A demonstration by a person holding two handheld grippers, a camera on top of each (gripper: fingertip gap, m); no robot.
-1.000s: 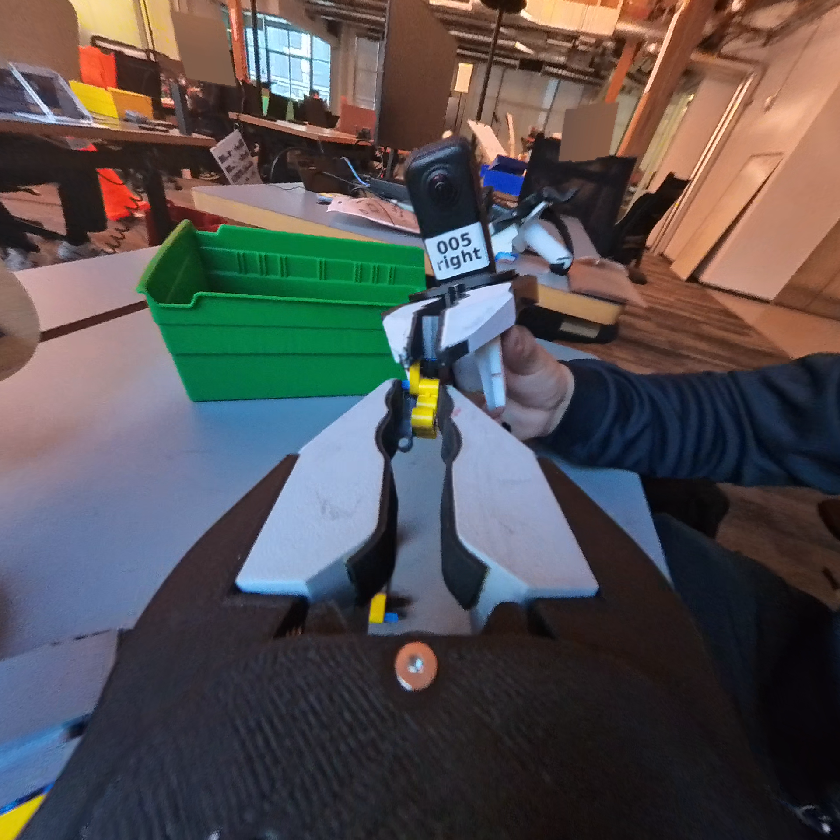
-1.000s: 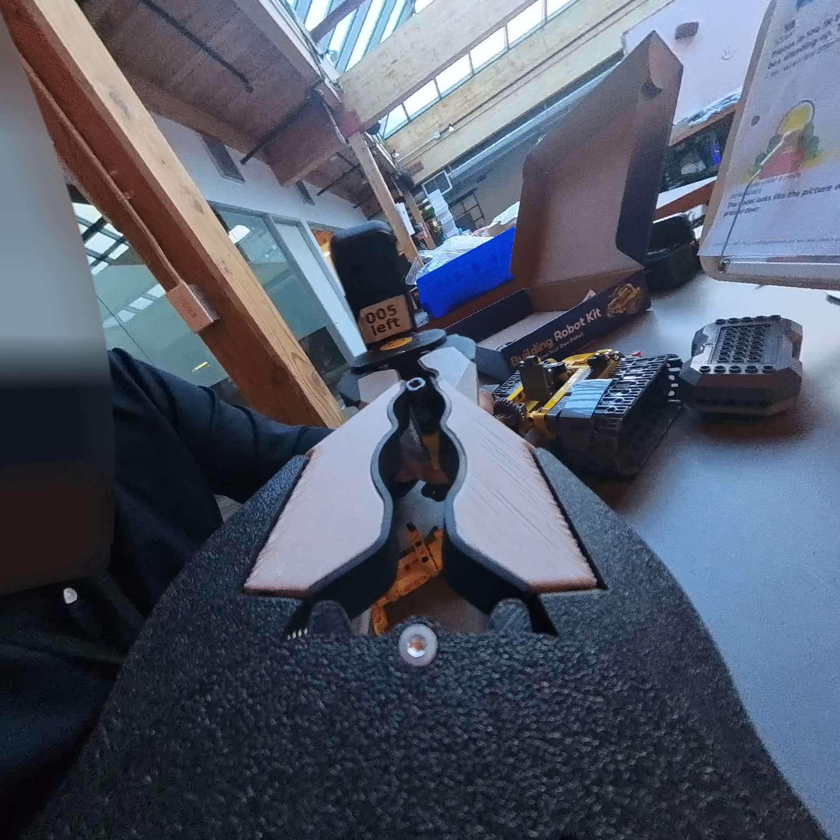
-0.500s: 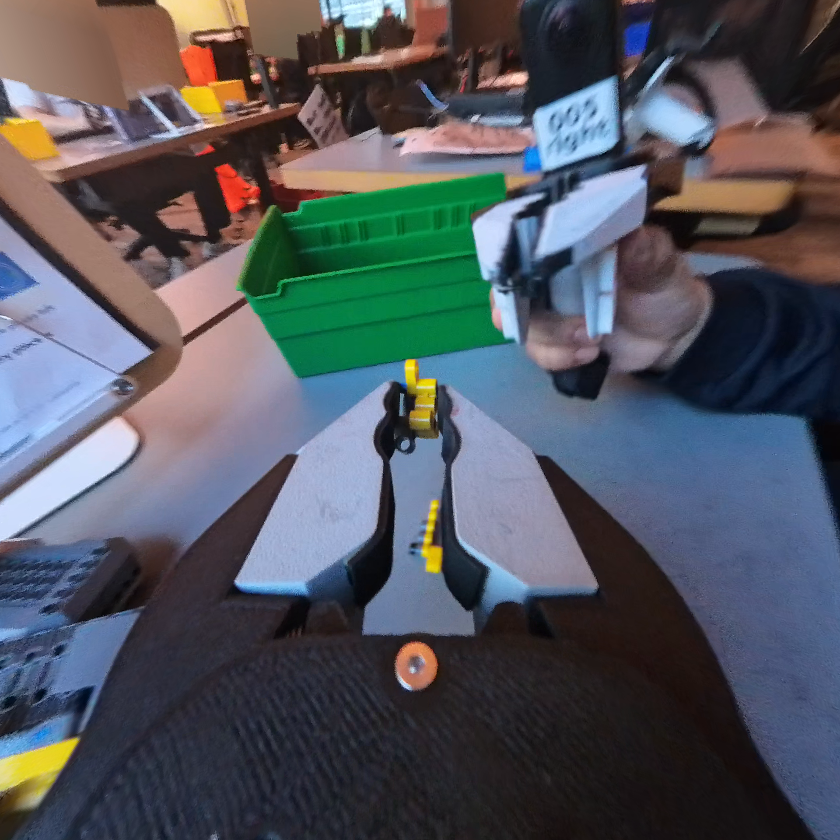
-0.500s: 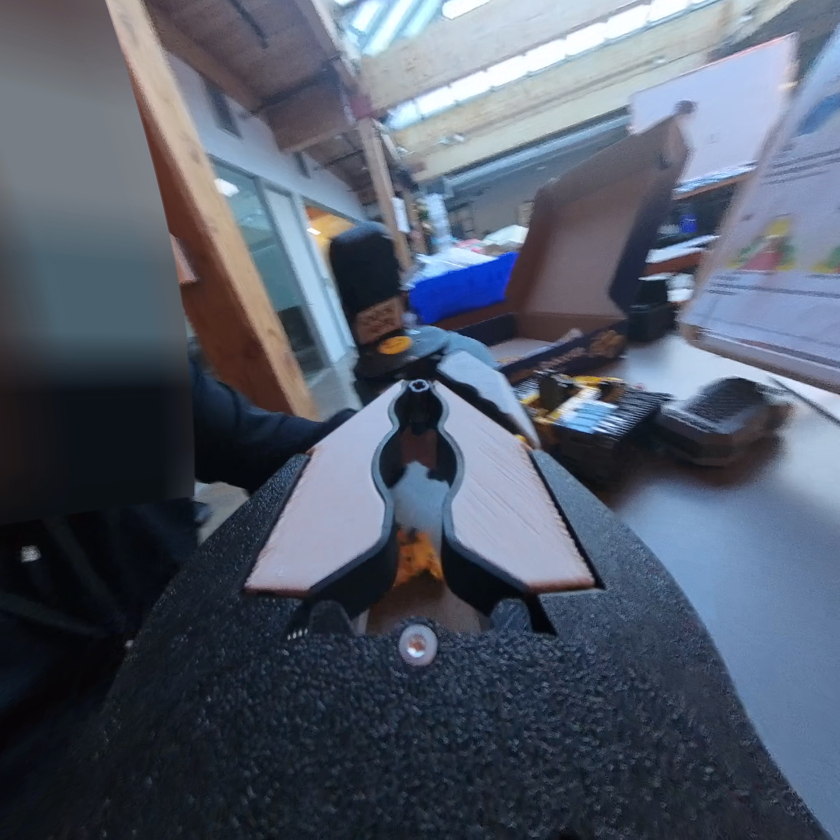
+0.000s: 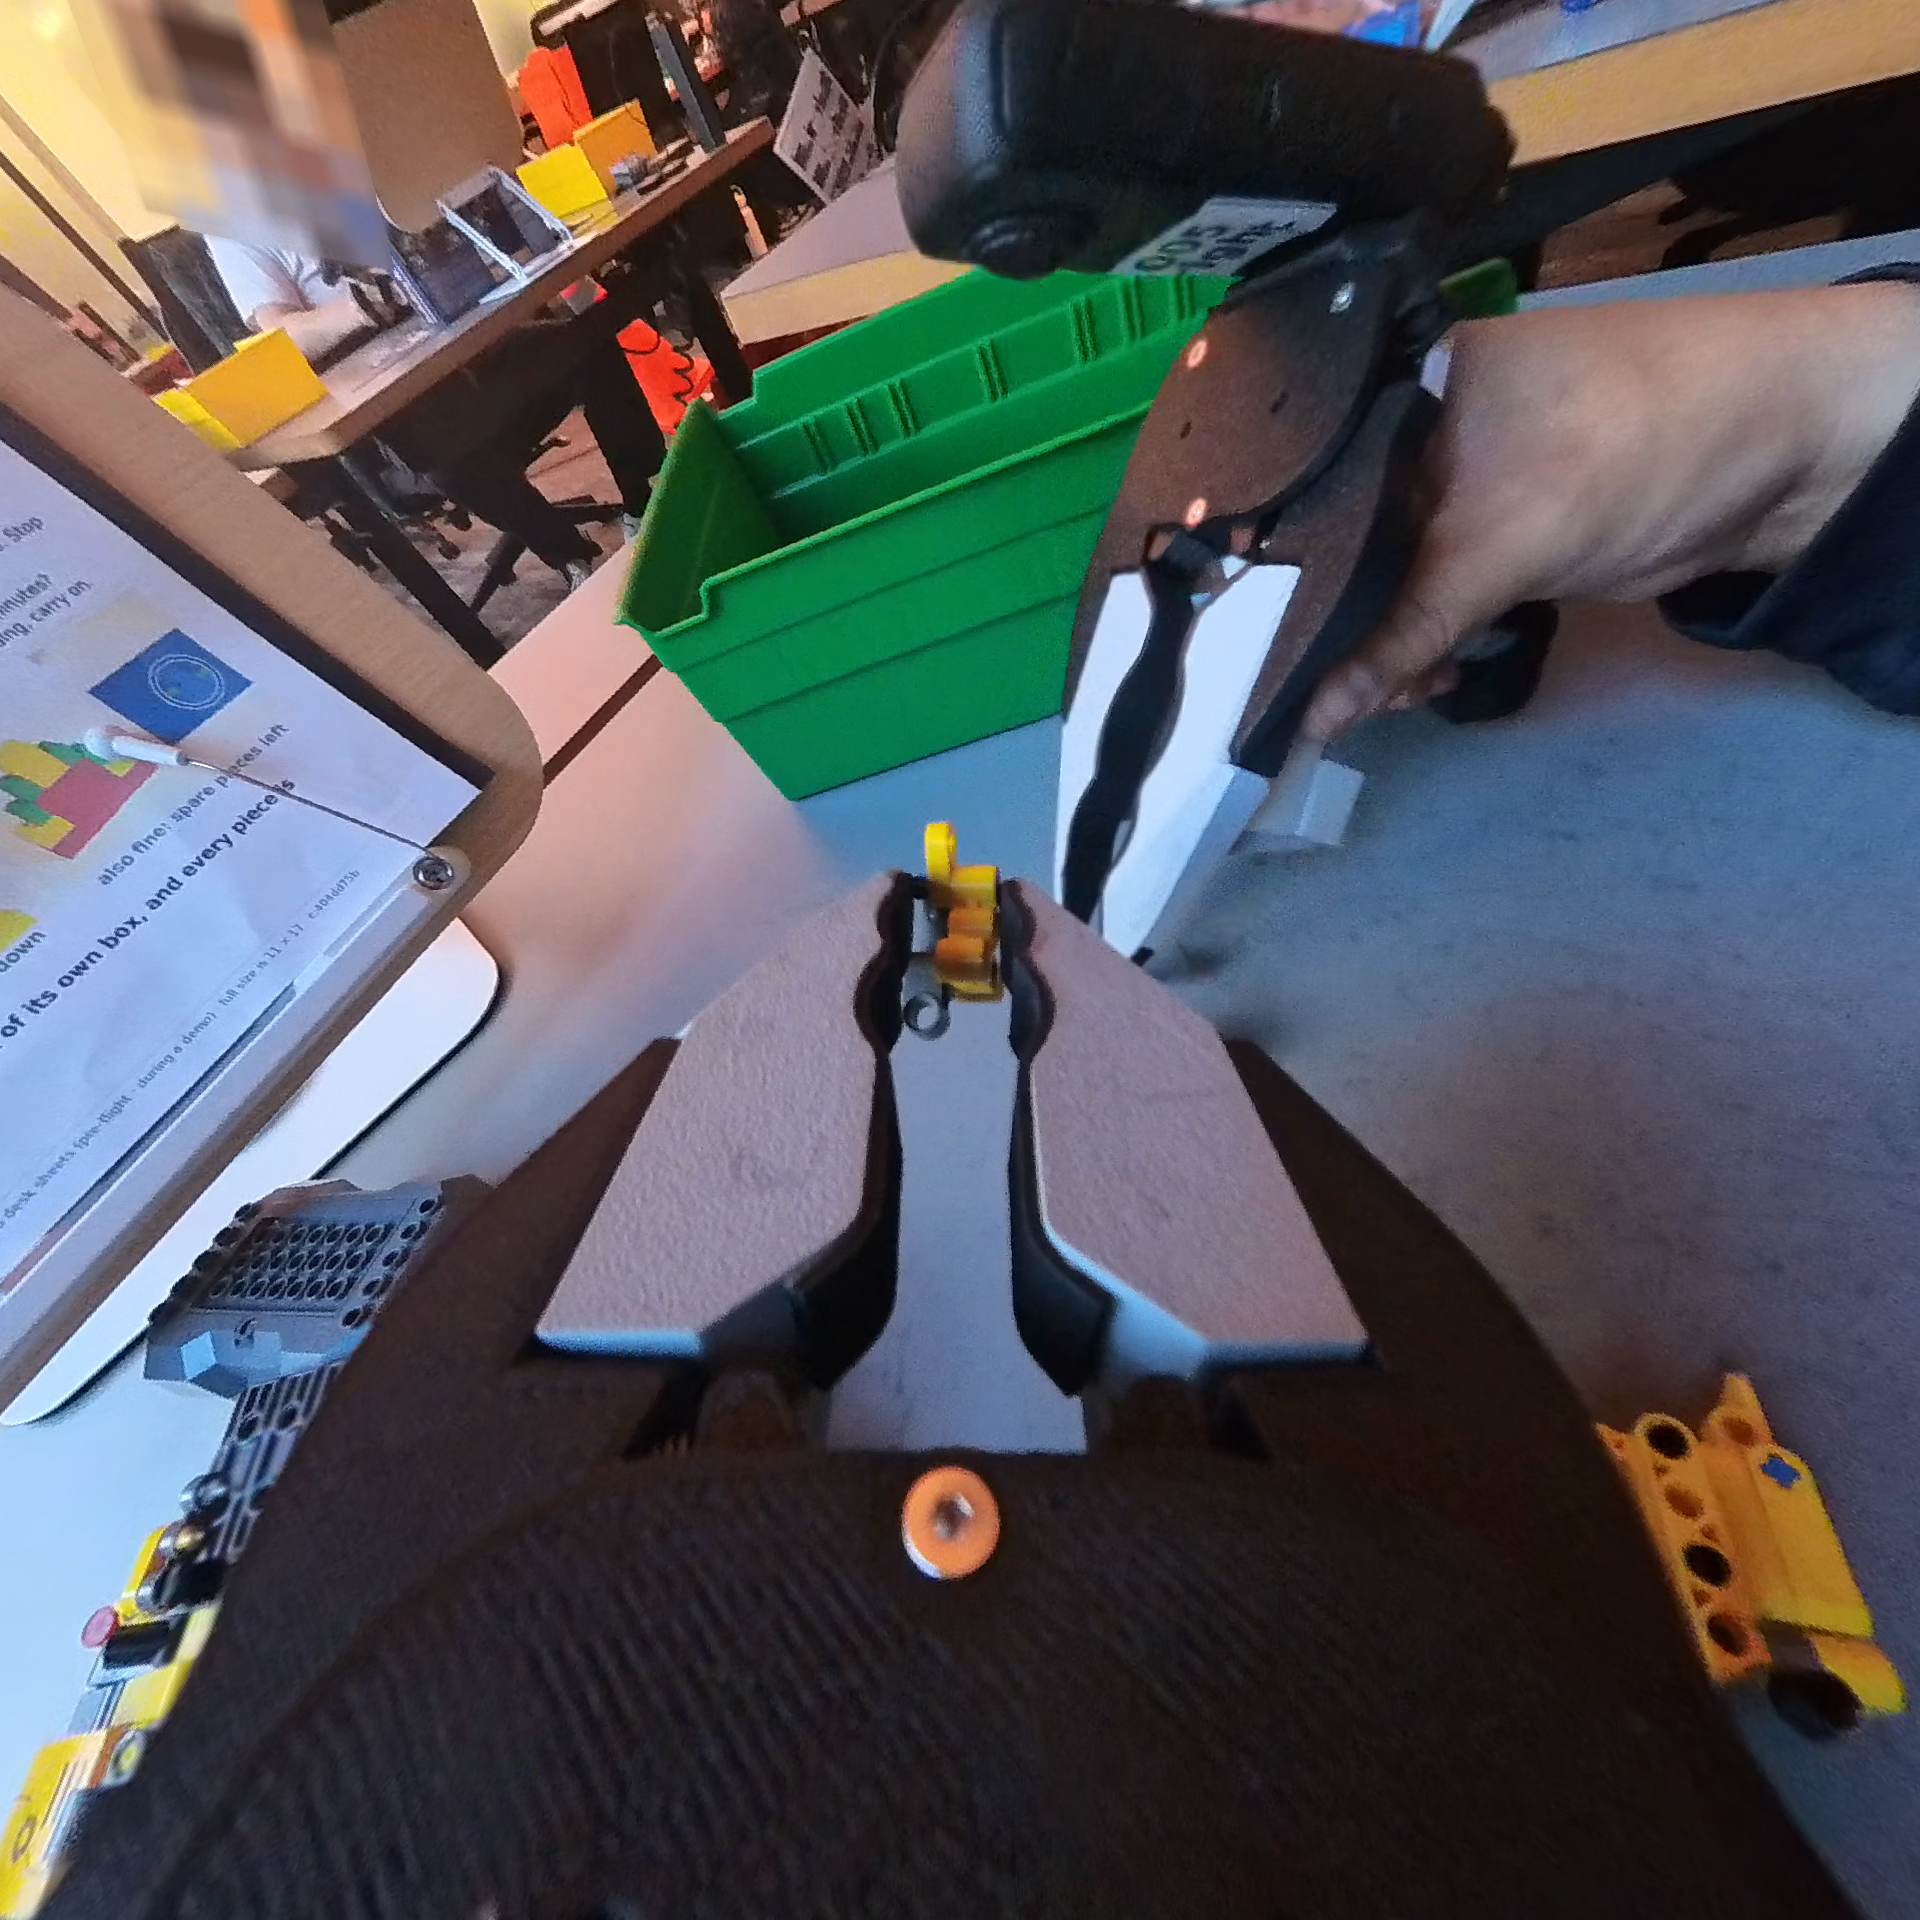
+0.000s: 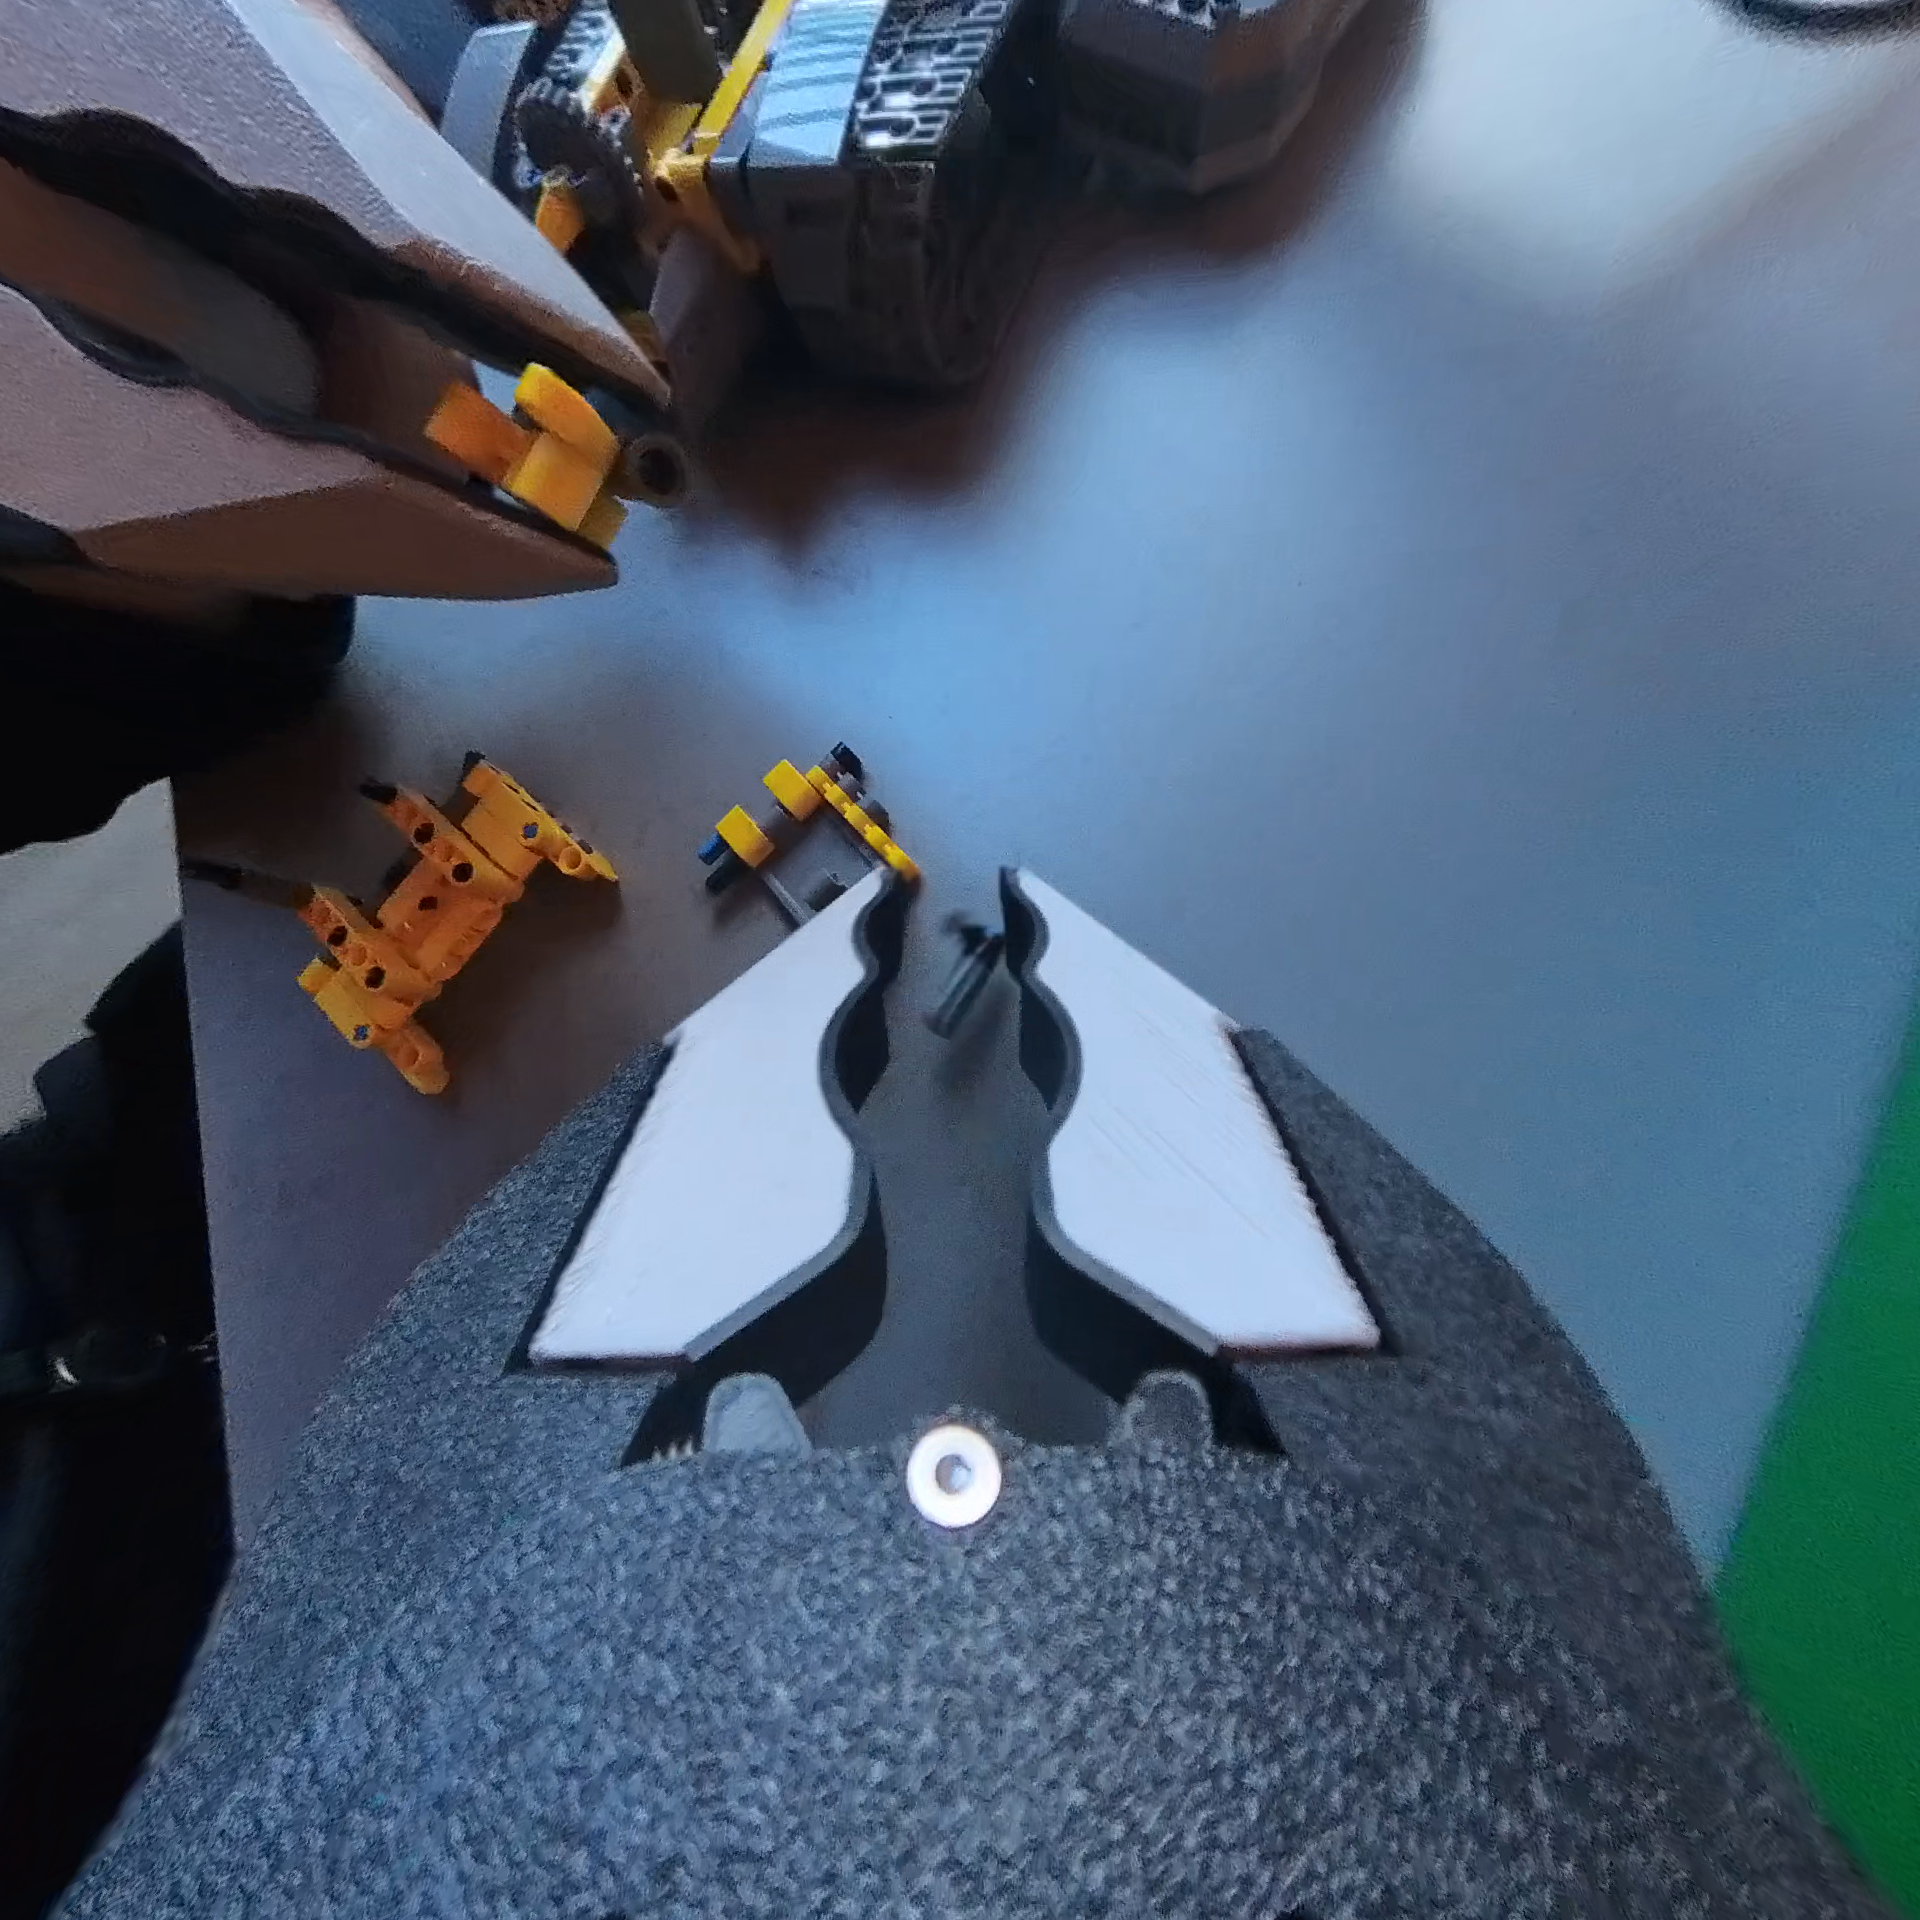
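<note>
My left gripper [image 5: 958, 891] is shut on a small yellow brick piece [image 5: 961, 925] with a grey pin and holds it above the grey table [image 5: 1558, 1039]. It also shows in the right wrist view [image 6: 623, 478], at the upper left, with the yellow piece [image 6: 551, 457]. My right gripper [image 6: 948, 883] points down at the table with its jaws a little apart. A small dark pin [image 6: 961, 977], blurred, lies between its fingers. In the left wrist view the right gripper [image 5: 1117, 925] stands just right of my left fingertips, tips at the table.
A green bin [image 5: 883, 582] stands behind the grippers. A sign board [image 5: 208, 831] is at the left. A grey and yellow tracked model [image 6: 831, 156], a yellow beam assembly [image 6: 436, 904] and a small yellow-grey assembly [image 6: 810, 821] lie on the table. My hands' fingertips stand some 8 centimeters from each other.
My right gripper has let go of the piece both held, swung down to point at the table and opened a little. My left gripper keeps the yellow piece and has tipped toward the table.
</note>
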